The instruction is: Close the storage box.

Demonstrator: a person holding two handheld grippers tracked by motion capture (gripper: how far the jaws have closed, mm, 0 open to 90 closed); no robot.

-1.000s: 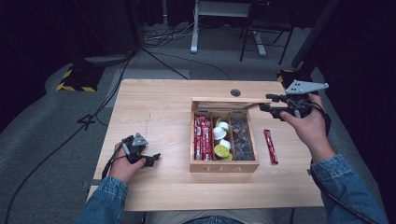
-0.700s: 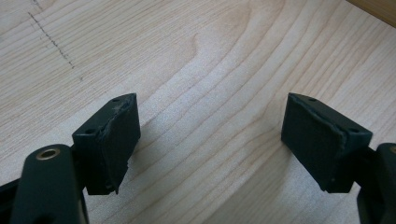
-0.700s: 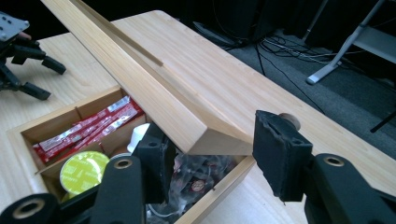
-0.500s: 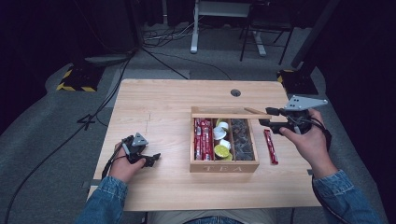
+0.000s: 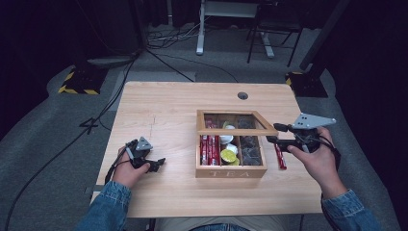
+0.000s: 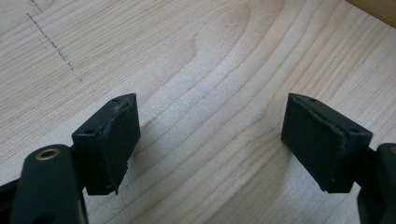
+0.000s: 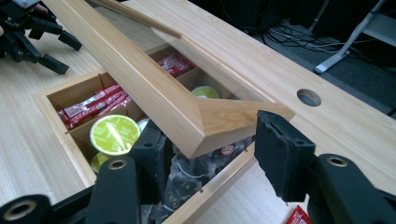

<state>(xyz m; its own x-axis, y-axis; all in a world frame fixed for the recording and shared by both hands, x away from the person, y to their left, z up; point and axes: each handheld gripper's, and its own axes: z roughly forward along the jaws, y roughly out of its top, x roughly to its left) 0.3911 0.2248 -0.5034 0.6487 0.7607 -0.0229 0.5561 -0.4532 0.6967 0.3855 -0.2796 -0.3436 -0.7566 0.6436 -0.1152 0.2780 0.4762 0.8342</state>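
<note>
Your right gripper [image 7: 210, 158] has come down with the glass-paned lid [image 7: 154, 88], its jaws just opening, half spread around the lid's corner, pads not pressing. Below them, the tea box [image 5: 230, 172] holds red sachets [image 5: 210, 149], green-topped pods [image 7: 114, 134] and dark packets. Your left gripper [image 6: 210, 140] gapes wide over bare table [image 6: 196, 60].

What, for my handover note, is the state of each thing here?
tea box: not closed, compartments filled.
lid: half raised, tilted over the tea box.
right gripper: jaws open, the lid's corner between them.
left gripper: jaws open, nothing between them.
red packet: lying flat outside the tea box.
</note>
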